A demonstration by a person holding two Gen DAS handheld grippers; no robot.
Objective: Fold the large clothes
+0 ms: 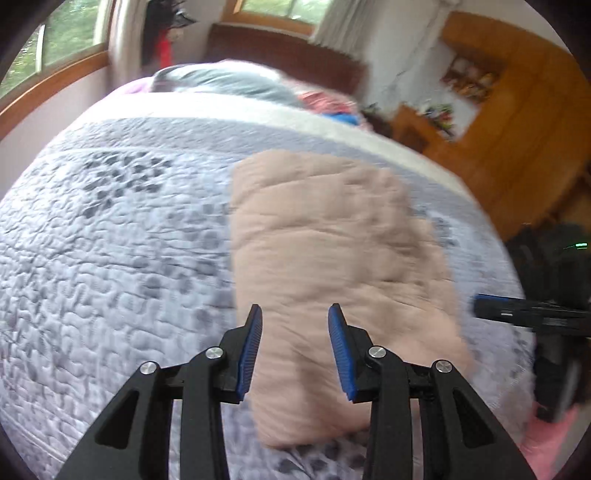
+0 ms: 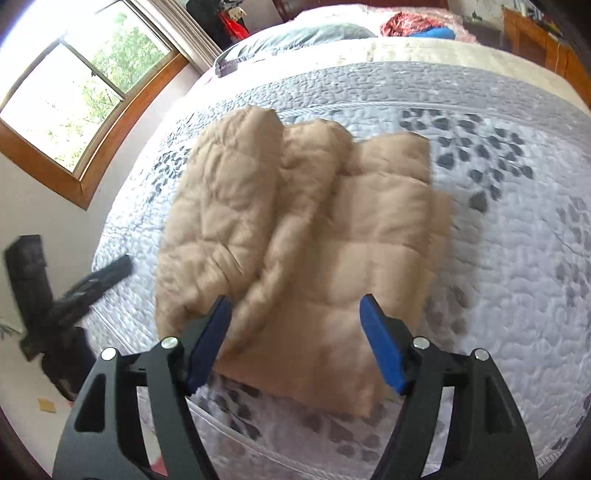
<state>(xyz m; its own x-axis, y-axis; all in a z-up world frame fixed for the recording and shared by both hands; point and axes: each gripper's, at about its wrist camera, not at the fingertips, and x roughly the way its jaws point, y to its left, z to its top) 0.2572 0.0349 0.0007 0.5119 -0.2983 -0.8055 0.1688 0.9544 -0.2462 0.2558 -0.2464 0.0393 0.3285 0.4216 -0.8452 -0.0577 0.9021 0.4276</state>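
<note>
your left gripper hangs above the near end of the beige padded garment, jaws released, nothing between the blue pads. your right gripper is likewise above the garment, jaws spread wide and holding nothing; whether either pair touches the fabric cannot be told, as both views are blurred by motion.

the garment lies folded lengthwise on the bed's grey-and-white quilted cover, near the foot edge. in the right wrist view two puffy rolls, seemingly sleeves or side panels, rest on top of the flat quilted body, overlapping toward its left half. in the left wrist view it reads as one long, narrow block running away from you.

your right gripper shows at the right edge of the left wrist view, beside the garment and apart from it. your left gripper shows at the left edge of the right wrist view, beyond the bed's edge.

at the head of the bed: a grey-green pillow and a heap of red and blue cloth. a wood-framed window stands to the left, wooden cabinets to the right.
</note>
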